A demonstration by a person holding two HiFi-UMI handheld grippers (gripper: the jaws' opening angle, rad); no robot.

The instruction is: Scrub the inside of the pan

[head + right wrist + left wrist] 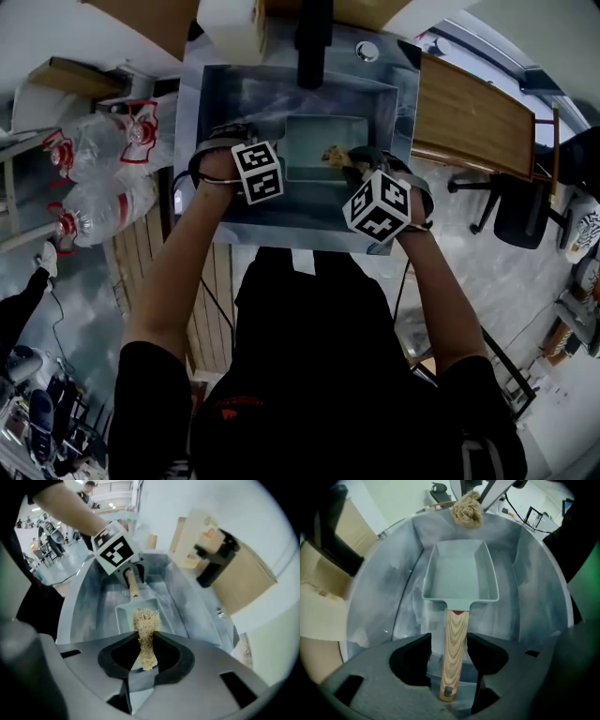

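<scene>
A pale green rectangular pan [314,148] lies in the steel sink [234,103]. Its wooden handle [454,653] runs between the jaws of my left gripper [449,640], which stand open with a gap on each side of it. In the head view the left gripper [272,161] is at the pan's left end. My right gripper [143,639] is shut on a tan fibre scrubber [146,623]. The scrubber [467,510] hangs over the pan's far end; whether it touches the pan [457,571] I cannot tell. The right gripper [366,178] is at the pan's right.
A dark faucet [312,42] rises behind the sink, with a white paper roll [232,26] beside it. A wooden board [469,117] stands right of the sink and large water bottles [103,141] left of it. An office chair [520,211] is far right.
</scene>
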